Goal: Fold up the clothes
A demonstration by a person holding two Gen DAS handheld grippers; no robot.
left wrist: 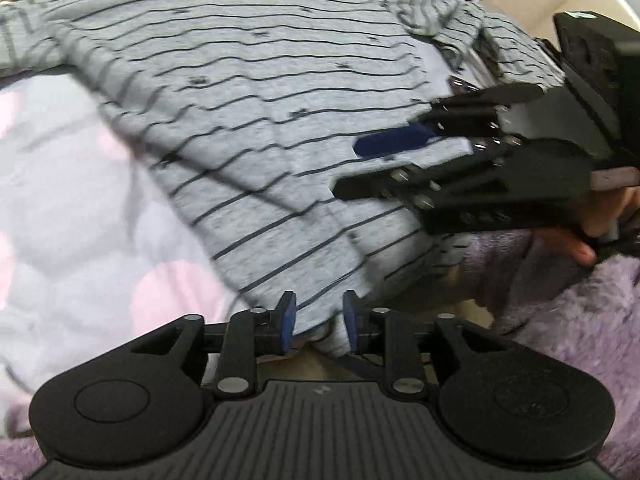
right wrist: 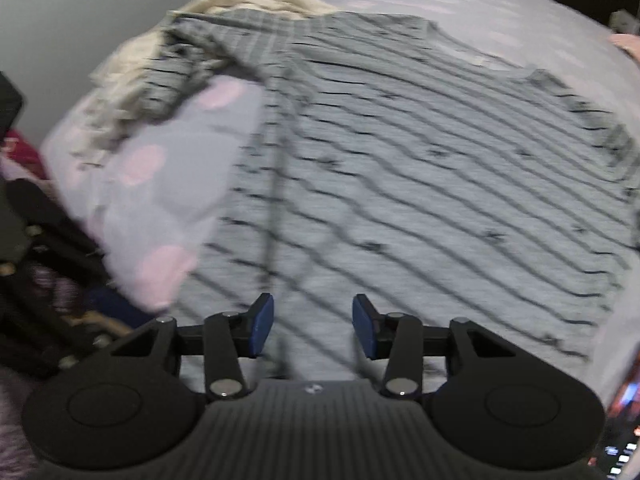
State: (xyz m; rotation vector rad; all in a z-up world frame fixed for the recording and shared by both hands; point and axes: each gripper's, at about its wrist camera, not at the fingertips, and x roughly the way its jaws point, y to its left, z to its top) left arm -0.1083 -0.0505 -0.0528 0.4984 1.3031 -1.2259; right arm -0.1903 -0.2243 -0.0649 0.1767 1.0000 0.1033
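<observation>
A: Biggest first, go.

B: Bed [left wrist: 60,184], pale lavender cover with pink round patches. Grey striped shirt [left wrist: 248,92] spread flat on it, dark thin stripes and small dark marks, taking up most of both views.

A: Sleeves?

B: In the right wrist view the shirt [right wrist: 420,184] has one sleeve bunched at upper left, lying against a cream garment [right wrist: 132,68] heaped at the far edge of the bed [right wrist: 168,200]. Frames are motion-blurred, so fine detail is soft.

A: Anything else?

B: Fuzzy purple fabric [left wrist: 580,320] at lower right of the left wrist view, beside the shirt's near edge.

A: Grippers?

B: Left hand-held gripper [left wrist: 318,318]: blue pads close in on a puckered bit of the shirt's near hem corner, fabric sits between them, pinching it. Right hand-held gripper [left wrist: 348,168] seen from the left camera reaches in from the right over the shirt's side edge, a strip of cloth lying between its fingers. In its own view the right hand-held gripper [right wrist: 313,330] has fingers spread wide, shirt under and between them, not pressed on it.
</observation>
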